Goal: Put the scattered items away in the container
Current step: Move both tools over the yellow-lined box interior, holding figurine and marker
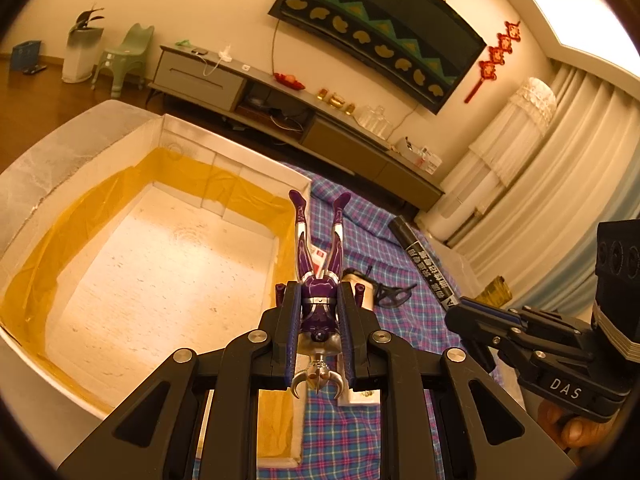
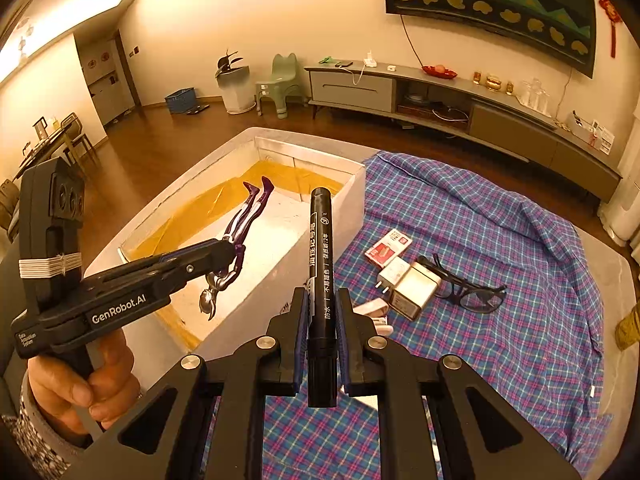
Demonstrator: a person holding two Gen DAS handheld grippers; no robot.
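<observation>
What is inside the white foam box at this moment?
The white foam box shows only its yellow lining and bare floor. The purple figure, held by the left gripper, hangs above it. The near corner is hidden behind that gripper.

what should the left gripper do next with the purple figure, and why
Probably open the left gripper: it is shut on the purple figure, which hangs over the foam box, so it should drop inside.

Left gripper (image 1: 320, 320): fingers clamped on purple figure (image 1: 319, 276), held aloft. Right gripper (image 2: 322, 320): fingers clamped on black marker (image 2: 320, 280), raised.
</observation>
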